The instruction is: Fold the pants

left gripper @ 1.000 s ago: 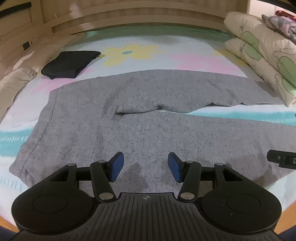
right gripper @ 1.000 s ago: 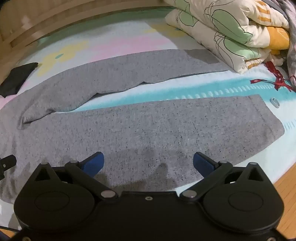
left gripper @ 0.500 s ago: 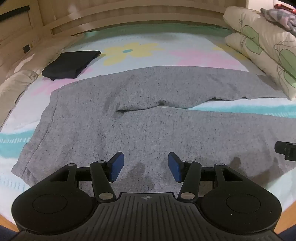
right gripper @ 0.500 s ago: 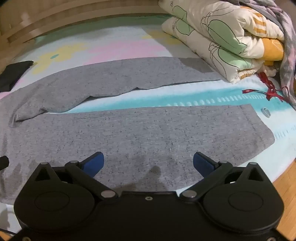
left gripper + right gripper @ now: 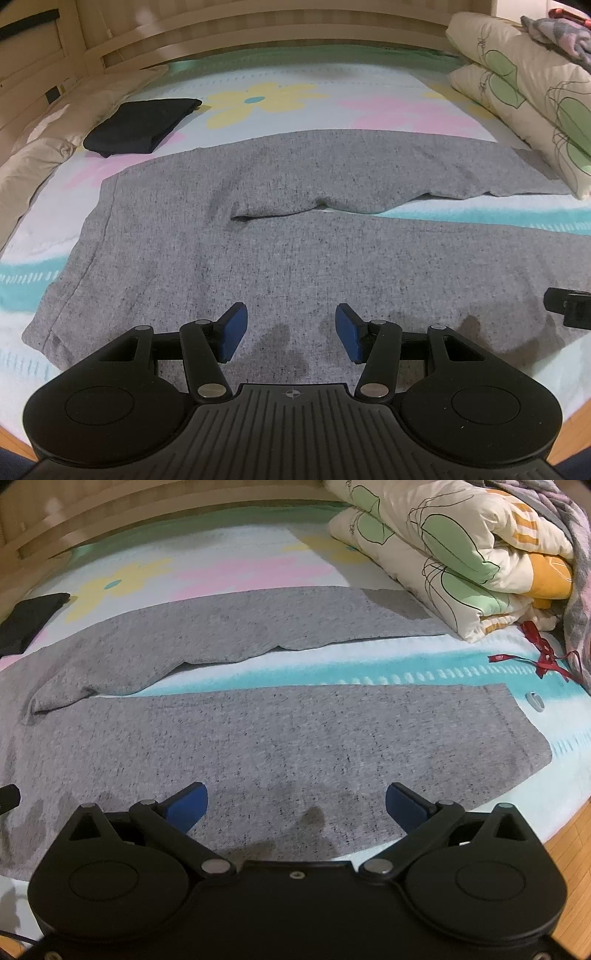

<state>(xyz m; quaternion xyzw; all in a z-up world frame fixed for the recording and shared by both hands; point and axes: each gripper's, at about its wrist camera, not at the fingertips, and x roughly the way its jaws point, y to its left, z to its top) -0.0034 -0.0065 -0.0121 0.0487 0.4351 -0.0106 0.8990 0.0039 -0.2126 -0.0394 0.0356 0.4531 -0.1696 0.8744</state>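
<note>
At 6 o'clock, both the left gripper [image 5: 291, 335] and right gripper [image 5: 296, 808] are held agape, gripping nothing, above the heather-grey knit pants [image 5: 280, 236], spread flat on the flower-printed bedsheet [image 5: 258, 99]; at 10 o'clock beyond, 1 folded black garment [image 5: 142, 124] is seen.

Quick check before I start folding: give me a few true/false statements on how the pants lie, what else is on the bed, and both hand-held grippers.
1. The grey pants lie spread flat with the legs apart. True.
2. The left hand-held gripper clamps the waistband. False: its jaws are open above the fabric, holding nothing.
3. A folded black garment lies beyond the pants. True.
4. The right hand-held gripper holds a leg cuff. False: it is open and empty.
5. The folded floral quilt covers both legs. False: it sits beside the far leg's end.
</note>
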